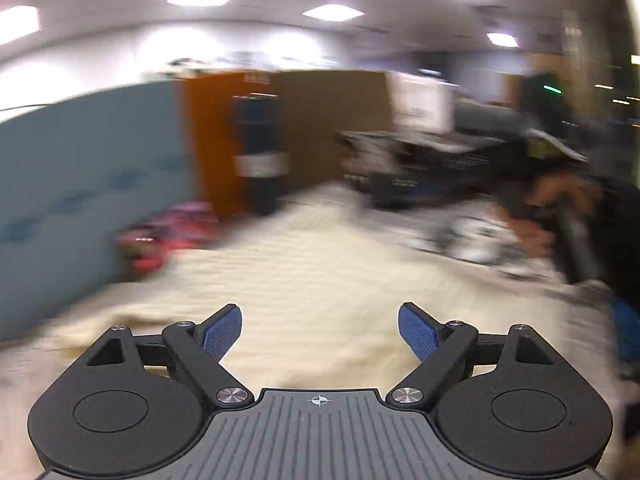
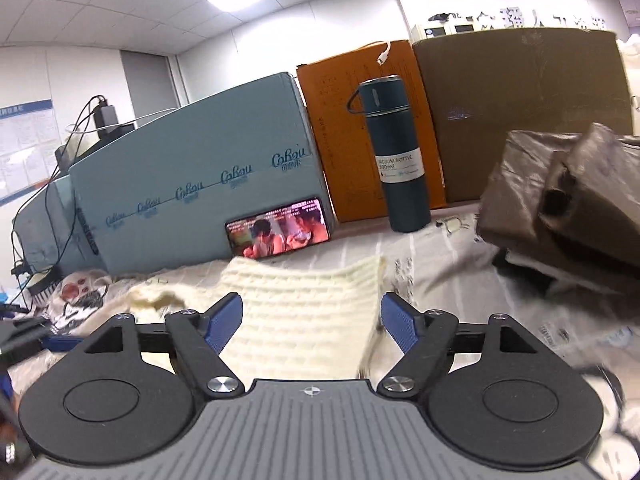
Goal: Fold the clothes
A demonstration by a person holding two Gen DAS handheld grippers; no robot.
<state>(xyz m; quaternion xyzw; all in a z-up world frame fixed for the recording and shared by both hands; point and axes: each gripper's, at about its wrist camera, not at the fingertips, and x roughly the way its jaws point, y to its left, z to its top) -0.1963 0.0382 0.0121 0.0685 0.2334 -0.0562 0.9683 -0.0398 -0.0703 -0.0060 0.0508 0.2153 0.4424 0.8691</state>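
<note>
Big backdrop first: a blue foam board [image 2: 192, 184] leans along the back of the desk [image 2: 452, 276], with an orange panel [image 2: 340, 132] and a brown cardboard sheet [image 2: 528, 108] beside it. The desk itself is covered in printed paper. Spread across the middle lies the cream knit garment [image 2: 304, 312], ribbed, its far edge just short of the foam board, one corner rumpled at the left. In the left wrist view the same cream knit garment [image 1: 320, 264] fills the foreground, badly blurred. To the right, a crumpled brown bag [image 2: 560, 196] sits near the knit. A dark teal vacuum bottle [image 2: 396, 156] stands upright against the orange panel. A phone [image 2: 280, 232] leans on the foam board, screen lit. The right hand-held gripper [image 2: 312, 324] hangs above the knit, blue pads spread wide, empty. The left hand-held gripper [image 1: 320, 332] is likewise gaping, nothing between its pads.
</note>
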